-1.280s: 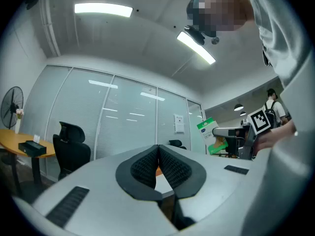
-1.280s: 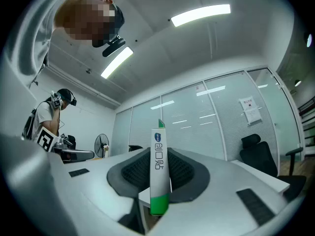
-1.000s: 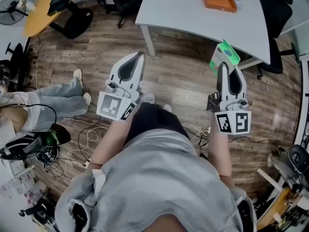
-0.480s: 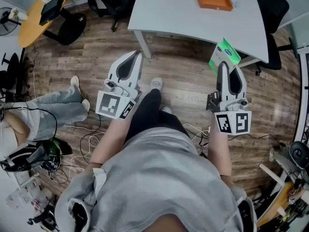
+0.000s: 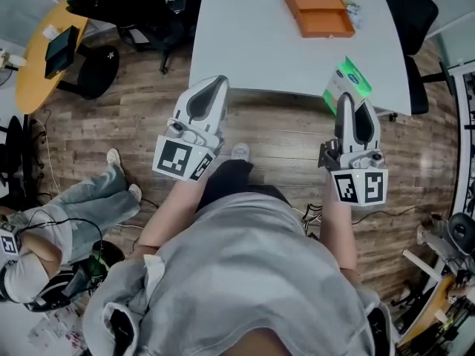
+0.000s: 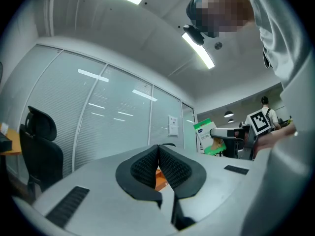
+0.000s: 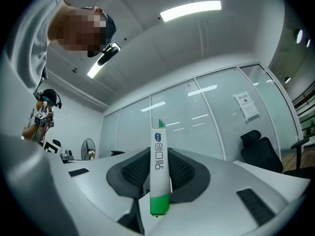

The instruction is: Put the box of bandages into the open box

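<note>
My right gripper [image 5: 346, 99] is shut on the green and white box of bandages [image 5: 346, 84], held upright over the near right edge of the grey table [image 5: 245, 43]. In the right gripper view the box of bandages [image 7: 159, 173] stands edge-on between the jaws of my right gripper [image 7: 159, 181]. The open orange box [image 5: 319, 10] lies on the table's far side, ahead and to the left of that gripper. My left gripper [image 5: 211, 87] is shut with nothing in it, at the table's near edge. In the left gripper view a bit of the orange box [image 6: 160, 179] shows behind the closed jaws of my left gripper [image 6: 158, 159].
A black office chair [image 5: 404, 13] stands at the table's right side. More chairs [image 5: 141, 10] and a round yellow table [image 5: 44, 54] are to the left. A seated person [image 5: 52, 225] is on the wood floor at lower left, with cables nearby.
I have stepped toward the table: it and the orange box sit nearer and lower in the head view. Both grippers now reach its near edge; the right one still holds the bandage box.
</note>
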Available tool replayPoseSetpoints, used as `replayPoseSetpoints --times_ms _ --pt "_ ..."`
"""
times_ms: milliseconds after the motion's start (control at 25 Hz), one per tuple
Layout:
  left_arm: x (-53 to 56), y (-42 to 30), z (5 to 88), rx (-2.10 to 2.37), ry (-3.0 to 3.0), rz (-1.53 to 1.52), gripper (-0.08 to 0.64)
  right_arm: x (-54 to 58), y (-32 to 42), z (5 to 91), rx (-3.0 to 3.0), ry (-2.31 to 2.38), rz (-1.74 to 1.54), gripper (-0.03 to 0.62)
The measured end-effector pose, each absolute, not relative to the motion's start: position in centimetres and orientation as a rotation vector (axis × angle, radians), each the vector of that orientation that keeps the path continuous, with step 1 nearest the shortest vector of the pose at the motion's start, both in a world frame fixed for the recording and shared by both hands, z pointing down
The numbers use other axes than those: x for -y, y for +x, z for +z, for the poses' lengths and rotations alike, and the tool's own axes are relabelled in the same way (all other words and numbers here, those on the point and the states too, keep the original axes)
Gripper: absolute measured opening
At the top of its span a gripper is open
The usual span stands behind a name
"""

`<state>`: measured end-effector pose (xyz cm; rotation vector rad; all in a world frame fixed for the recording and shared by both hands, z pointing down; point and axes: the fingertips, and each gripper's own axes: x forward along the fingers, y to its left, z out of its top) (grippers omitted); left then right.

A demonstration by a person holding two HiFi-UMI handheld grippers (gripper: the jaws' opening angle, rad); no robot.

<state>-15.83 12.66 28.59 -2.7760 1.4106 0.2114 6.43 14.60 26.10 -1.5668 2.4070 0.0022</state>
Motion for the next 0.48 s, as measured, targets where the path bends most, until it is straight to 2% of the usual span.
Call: replayPoseSetpoints --times_ms 480 --pt "2.7 -14.8 28.0 -1.298 -2.846 0.213 0.020 0.3 4.0 25.9 -2.403 -1.580 -0.008 0.112"
